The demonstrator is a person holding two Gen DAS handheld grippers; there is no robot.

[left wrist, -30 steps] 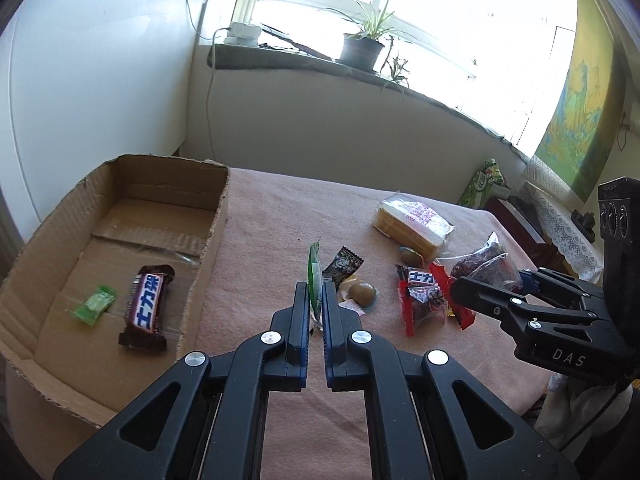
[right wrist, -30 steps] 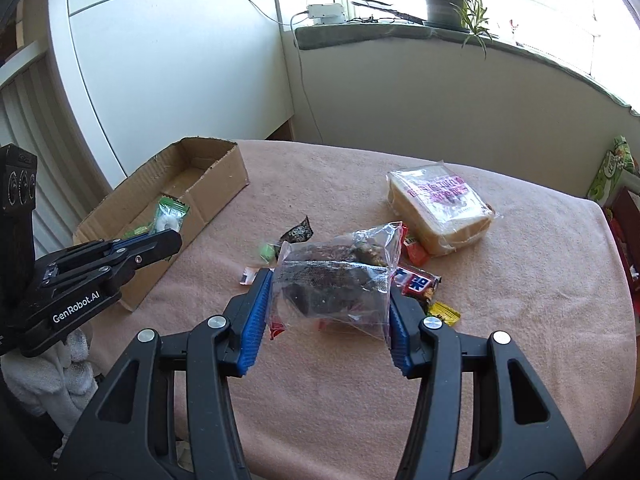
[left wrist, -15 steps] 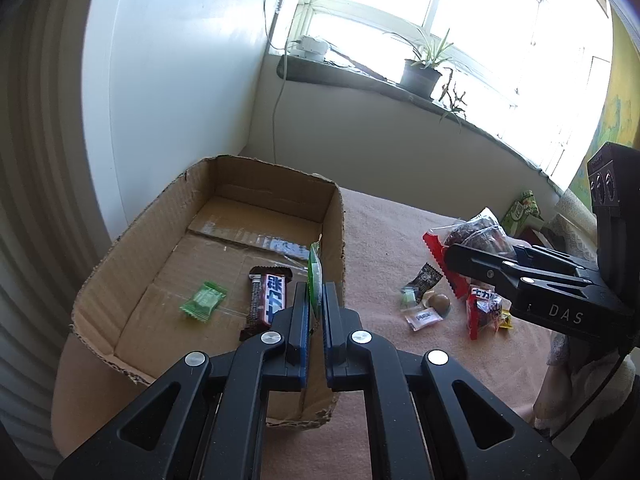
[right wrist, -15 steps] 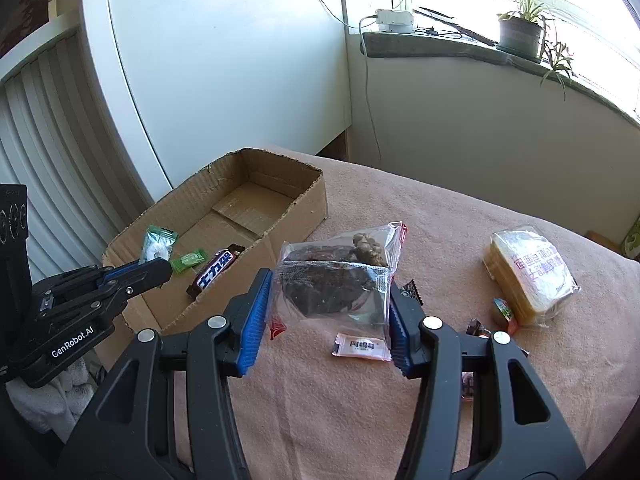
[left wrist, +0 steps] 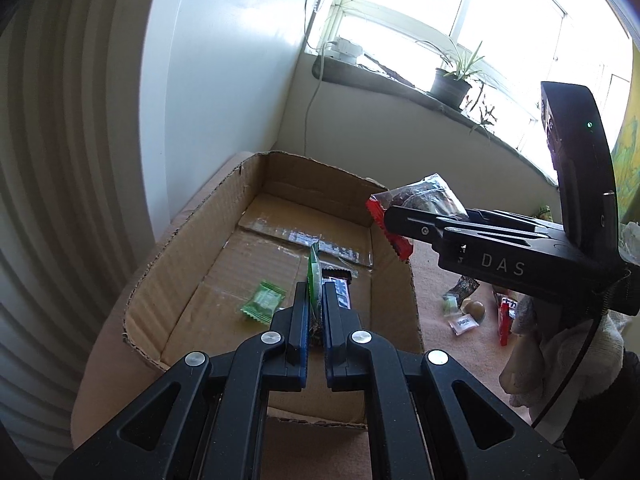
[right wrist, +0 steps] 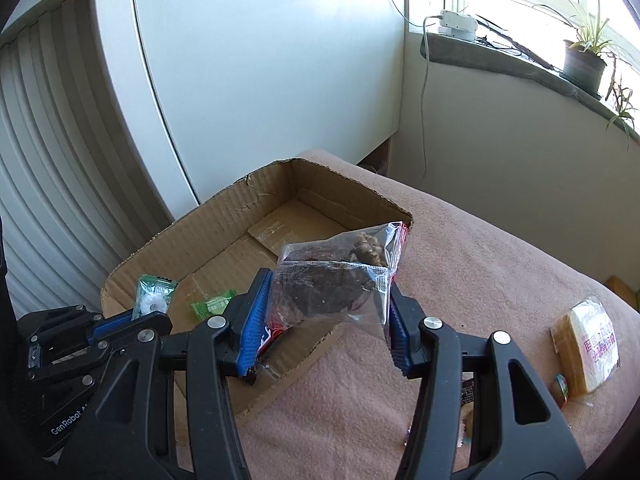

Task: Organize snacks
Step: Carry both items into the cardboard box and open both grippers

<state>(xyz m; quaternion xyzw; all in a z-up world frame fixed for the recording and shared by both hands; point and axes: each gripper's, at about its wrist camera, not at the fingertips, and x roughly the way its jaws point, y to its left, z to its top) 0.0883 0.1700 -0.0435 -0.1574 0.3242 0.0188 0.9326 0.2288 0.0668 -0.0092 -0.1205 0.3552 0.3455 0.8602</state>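
Observation:
My left gripper (left wrist: 315,296) is shut on a thin green snack packet (left wrist: 314,276), held edge-on above the open cardboard box (left wrist: 208,224). On the box floor lie a small green candy (left wrist: 263,302) and a dark chocolate bar (left wrist: 342,292). My right gripper (right wrist: 324,300) is shut on a clear bag of dark snacks (right wrist: 332,280), hanging over the box's right wall (right wrist: 360,196). That same bag (left wrist: 420,196) shows in the left wrist view. In the right wrist view the left gripper (right wrist: 132,320) holds its green packet (right wrist: 152,296) over the box's near corner.
Several loose snacks (left wrist: 464,312) lie on the pink table cover (right wrist: 500,272) right of the box. A wrapped sponge cake (right wrist: 592,344) sits at the far right. White wall panels and a windowsill with a potted plant (right wrist: 584,60) stand behind.
Both grippers have travelled left from the loose snacks to the box, each carrying its packet. The left one now hangs over the box floor, the right one over its right wall.

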